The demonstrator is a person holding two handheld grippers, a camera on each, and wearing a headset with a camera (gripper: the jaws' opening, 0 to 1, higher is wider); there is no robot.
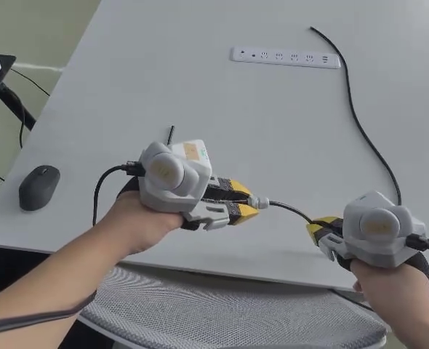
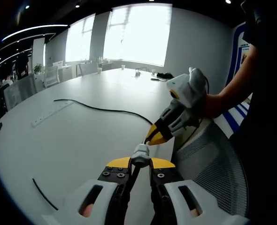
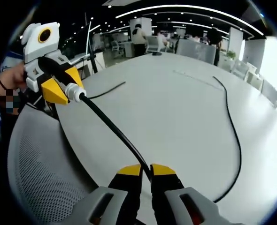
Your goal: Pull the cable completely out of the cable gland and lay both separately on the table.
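A white cable gland [image 1: 259,203] is clamped in my left gripper [image 1: 247,204], which is shut on it above the table's near edge. A thin black cable [image 1: 291,210] runs from the gland to my right gripper [image 1: 315,227], which is shut on the cable. In the left gripper view the gland [image 2: 140,153] sits between the yellow tips of my left gripper [image 2: 140,162], with the right gripper [image 2: 157,136] just beyond. In the right gripper view the cable [image 3: 110,126] stretches from my right gripper [image 3: 145,169] up to the gland [image 3: 73,92] in the left gripper [image 3: 58,91].
A white power strip [image 1: 286,57] lies at the far side of the grey table [image 1: 200,87], and its long black lead [image 1: 360,120] curves down the right. A short black cable piece [image 1: 170,134] and a dark mouse [image 1: 38,186] lie at the left. A mesh chair [image 1: 236,313] is below.
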